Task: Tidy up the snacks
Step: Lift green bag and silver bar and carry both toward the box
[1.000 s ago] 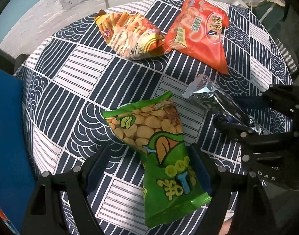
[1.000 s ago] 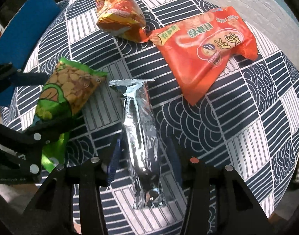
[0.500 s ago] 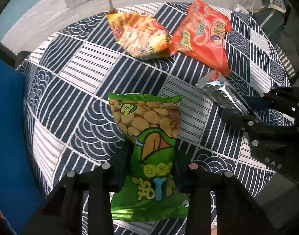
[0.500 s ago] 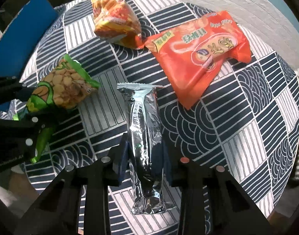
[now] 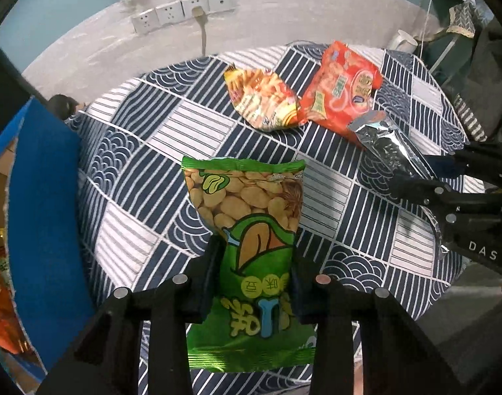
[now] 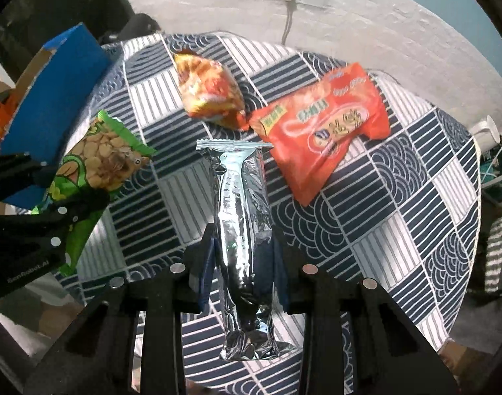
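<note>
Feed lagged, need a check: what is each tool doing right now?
Left tool: its jaws are closing on the green snack bag.
Right tool: shut on the silver packet.

Two snack bags (image 5: 303, 95) lie touching on the table (image 5: 191, 125), behind both held packets.

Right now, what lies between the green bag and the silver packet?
Only bare patterned tablecloth separates the green bag from the silver packet, clearest in the right wrist view; both are gripped.
</note>
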Tool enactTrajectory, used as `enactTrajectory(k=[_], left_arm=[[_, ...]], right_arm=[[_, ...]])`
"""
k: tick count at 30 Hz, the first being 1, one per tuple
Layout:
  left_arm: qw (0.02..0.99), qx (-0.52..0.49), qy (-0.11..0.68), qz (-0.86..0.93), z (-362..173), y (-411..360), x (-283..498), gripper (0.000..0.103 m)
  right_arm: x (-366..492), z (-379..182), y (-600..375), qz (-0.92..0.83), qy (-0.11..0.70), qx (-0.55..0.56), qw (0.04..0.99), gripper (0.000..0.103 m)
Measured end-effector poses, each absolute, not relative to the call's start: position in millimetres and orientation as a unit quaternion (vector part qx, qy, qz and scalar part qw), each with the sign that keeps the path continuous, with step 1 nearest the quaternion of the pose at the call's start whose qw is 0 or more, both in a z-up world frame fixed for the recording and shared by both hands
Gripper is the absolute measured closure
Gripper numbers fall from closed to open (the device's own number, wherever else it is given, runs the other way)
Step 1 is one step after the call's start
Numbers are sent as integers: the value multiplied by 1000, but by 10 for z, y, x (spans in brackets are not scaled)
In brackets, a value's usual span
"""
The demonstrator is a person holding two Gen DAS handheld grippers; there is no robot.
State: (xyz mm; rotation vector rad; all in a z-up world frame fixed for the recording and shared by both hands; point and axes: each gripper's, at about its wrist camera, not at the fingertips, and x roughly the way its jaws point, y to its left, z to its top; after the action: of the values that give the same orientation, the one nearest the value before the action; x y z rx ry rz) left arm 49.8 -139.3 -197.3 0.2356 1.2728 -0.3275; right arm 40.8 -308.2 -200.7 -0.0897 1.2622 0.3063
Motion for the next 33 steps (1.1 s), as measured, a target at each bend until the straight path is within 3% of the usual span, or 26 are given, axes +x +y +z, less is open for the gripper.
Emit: enactTrajectory(k=[15, 33], left_arm=[[817, 96, 552, -135, -1467, -1101, 491, 67], [845, 102, 511, -122, -1072, -825, 409, 67]], right_arm=[[267, -1424, -2737, 183, 540, -43, 820, 72], [344, -1149, -2305, 219, 520, -46, 824, 72]])
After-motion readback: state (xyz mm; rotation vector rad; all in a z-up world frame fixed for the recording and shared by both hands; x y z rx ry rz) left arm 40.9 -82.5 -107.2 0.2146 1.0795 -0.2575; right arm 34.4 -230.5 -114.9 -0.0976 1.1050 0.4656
